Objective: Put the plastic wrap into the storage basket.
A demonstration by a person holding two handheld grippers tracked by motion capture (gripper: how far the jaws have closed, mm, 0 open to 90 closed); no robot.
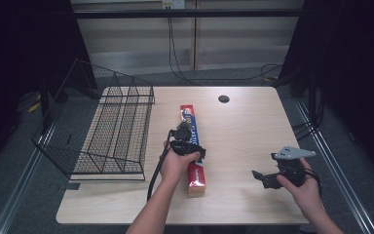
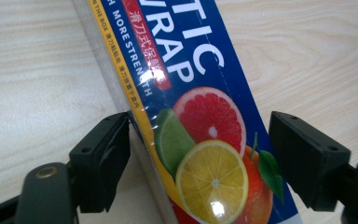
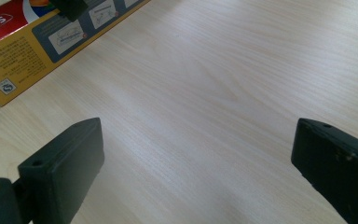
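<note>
A long plastic wrap box [image 1: 196, 176], blue and red with citrus fruit printed on it [image 2: 200, 93], lies lengthwise on the wooden table [image 1: 243, 131]. My left gripper [image 1: 187, 145] points down over the box's middle and straddles it. In the left gripper view [image 2: 200, 126] the left jaw touches the box's yellow edge, while the right jaw stands a little off its blue side. My right gripper [image 1: 264, 178] hovers low over bare table to the right of the box, open wide [image 3: 193, 154] with nothing between its jaws. The box's near end [image 3: 23, 51] shows at that view's upper left.
A black wire basket [image 1: 112, 126] stands on the table's left side, close beside the box. A small dark round hole [image 1: 223, 99] sits near the table's far edge. Cables run along the floor behind the table.
</note>
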